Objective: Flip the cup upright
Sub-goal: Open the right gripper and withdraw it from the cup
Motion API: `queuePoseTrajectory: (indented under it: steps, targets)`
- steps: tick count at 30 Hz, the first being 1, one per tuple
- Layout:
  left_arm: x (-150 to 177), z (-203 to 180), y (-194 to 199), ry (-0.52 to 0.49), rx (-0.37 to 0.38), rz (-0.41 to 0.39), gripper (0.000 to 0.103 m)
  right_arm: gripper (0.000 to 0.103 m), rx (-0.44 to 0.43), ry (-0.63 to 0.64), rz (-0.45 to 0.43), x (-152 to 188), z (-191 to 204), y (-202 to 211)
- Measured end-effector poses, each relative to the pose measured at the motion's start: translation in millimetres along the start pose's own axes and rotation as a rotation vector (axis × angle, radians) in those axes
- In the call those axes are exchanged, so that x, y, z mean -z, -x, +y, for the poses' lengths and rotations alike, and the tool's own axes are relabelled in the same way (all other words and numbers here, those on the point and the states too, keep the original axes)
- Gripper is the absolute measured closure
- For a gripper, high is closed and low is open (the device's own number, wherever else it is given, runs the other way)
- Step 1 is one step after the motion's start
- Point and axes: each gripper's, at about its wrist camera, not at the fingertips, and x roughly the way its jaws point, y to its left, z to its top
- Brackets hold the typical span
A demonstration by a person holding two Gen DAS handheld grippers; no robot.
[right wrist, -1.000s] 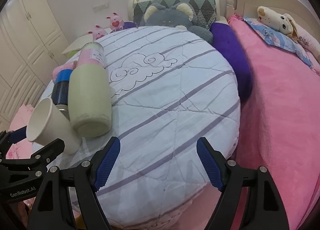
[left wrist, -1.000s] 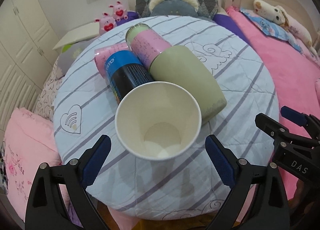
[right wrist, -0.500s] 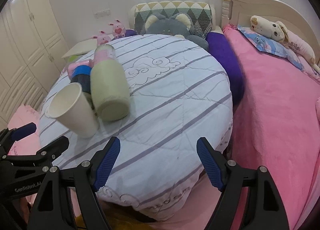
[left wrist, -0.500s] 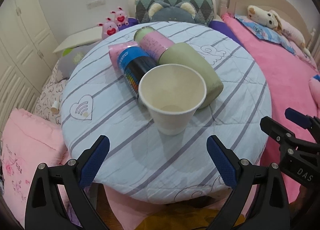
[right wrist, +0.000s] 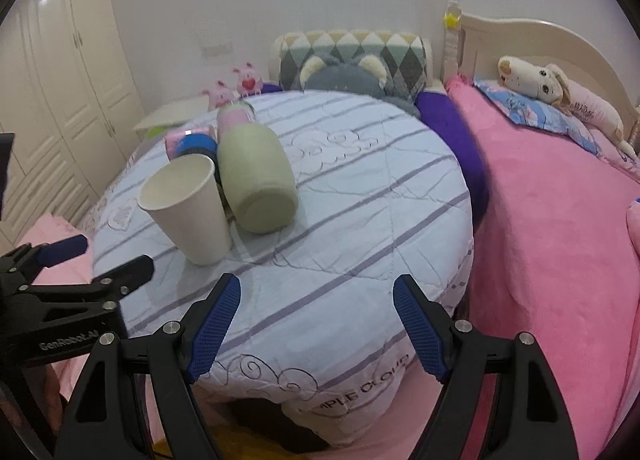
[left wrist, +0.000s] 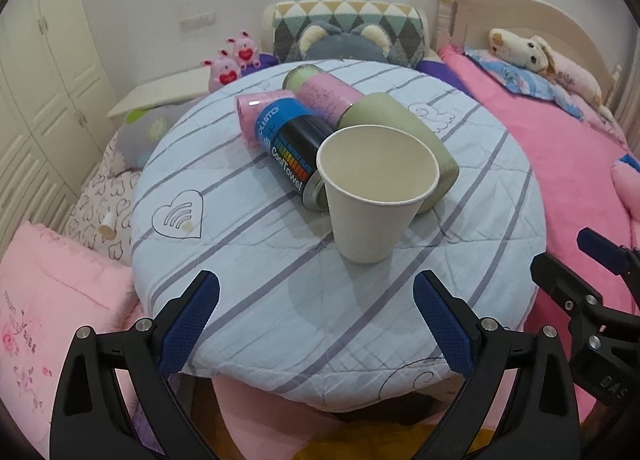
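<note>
White paper cup (left wrist: pixel 376 196) stands upright, mouth up, on the round table (left wrist: pixel 248 244) with its striped pale-blue quilted cover. Taking the cup as the landmark: just behind it lies a green tumbler (left wrist: pixel 404 132) on its side, touching or nearly touching the cup's rim, and to the cup's rear left lies a black-and-blue can (left wrist: pixel 292 148) (the label reads "CoolTowel"), its metal end just beside the cup wall. Behind the can lie a pink roll (left wrist: pixel 250 116) and a pink-labelled jar (left wrist: pixel 320 90), also on their sides.

The left gripper (left wrist: pixel 316 320) hangs in front of the cup, near the table's front edge, its blue-padded fingers (left wrist: pixel 188 324) spread wide with nothing between them; the cup sits beyond the gap, a little toward the right finger, clear of both pads. The right gripper (right wrist: pixel 316 324) is off to the cup's right and in front of it, likewise spread wide and empty; from its own camera the cup (right wrist: pixel 188 208) appears up and to the left of its fingers, apart from them. Far behind the cup a grey plush bear (left wrist: pixel 344 46) leans on a diamond-patterned cushion (left wrist: pixel 348 20), and a pink bed (left wrist: pixel 560 156) lies to the cup's right.
</note>
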Motion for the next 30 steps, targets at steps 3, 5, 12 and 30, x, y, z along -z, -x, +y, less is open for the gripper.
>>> queuePoseTrajectory:
  steps: [3, 5, 12, 30]
  targets:
    - [3, -2, 1, -0.003, -0.013, -0.056, 0.004, 0.023, -0.013, -0.002, -0.059, 4, 2, 4]
    - [6, -2, 3, 0.006, -0.013, -0.095, 0.004, 0.023, -0.015, 0.0, -0.099, 5, 3, 6]
    - [14, -2, 8, 0.034, 0.012, -0.217, 0.004, 0.023, -0.038, -0.02, -0.195, 11, -3, 4]
    - [29, -18, 8, -0.002, -0.071, -0.484, 0.004, 0.023, -0.034, 0.021, -0.345, 26, -3, -3]
